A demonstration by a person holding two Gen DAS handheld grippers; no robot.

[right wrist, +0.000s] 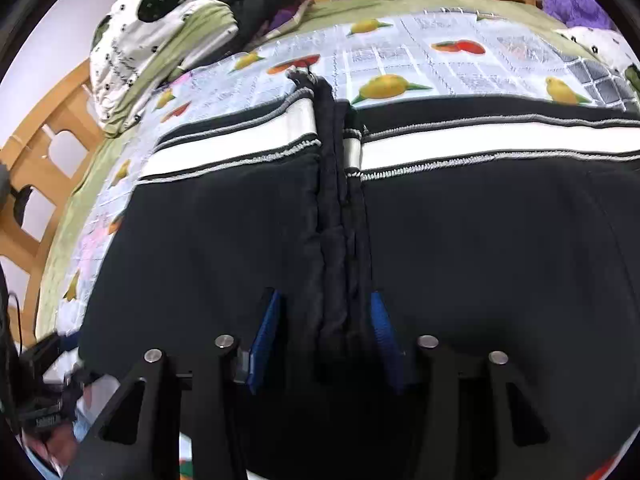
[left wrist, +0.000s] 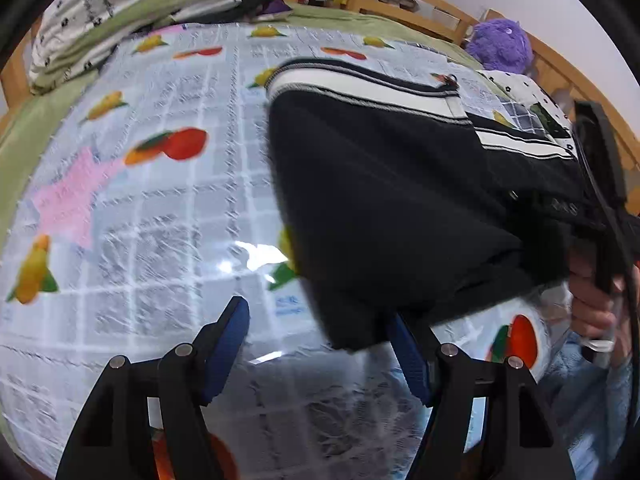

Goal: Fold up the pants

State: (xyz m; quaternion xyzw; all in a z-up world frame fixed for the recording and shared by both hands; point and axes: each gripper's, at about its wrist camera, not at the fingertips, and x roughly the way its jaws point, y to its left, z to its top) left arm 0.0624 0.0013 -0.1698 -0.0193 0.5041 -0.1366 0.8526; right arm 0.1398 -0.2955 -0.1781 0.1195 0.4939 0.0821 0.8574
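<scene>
Black pants (right wrist: 460,240) with white side stripes, lying folded on a shiny fruit-print sheet (left wrist: 168,216) that covers a bed. Seen from the right wrist camera: two thick black layers side by side, stripes running across the far part, a bunched seam or fold line between them running from far to near. Right gripper (right wrist: 324,340) low over the near edge of the pants, blue pads (right wrist: 266,336) apart, one on each side of that bunched ridge; ridge between the pads, but whether they press on it, impossible to tell.

Seen from the left wrist camera: pants filling the right half, near corner (left wrist: 360,320) reaching down to the right pad (left wrist: 408,356) and partly covering it. Left gripper (left wrist: 320,344) wide open, nothing but bare sheet between its pads, left pad (left wrist: 224,352) well clear of the cloth. A hand (left wrist: 592,304) on a black handle at the far right edge of that view, just beside the pants.

Beyond the sheet: a green cover (right wrist: 360,4), a heap of white spotted bedding (left wrist: 132,4) at far left, a purple plush toy (left wrist: 500,44) at far right, a wooden bed frame (left wrist: 404,4) behind.
</scene>
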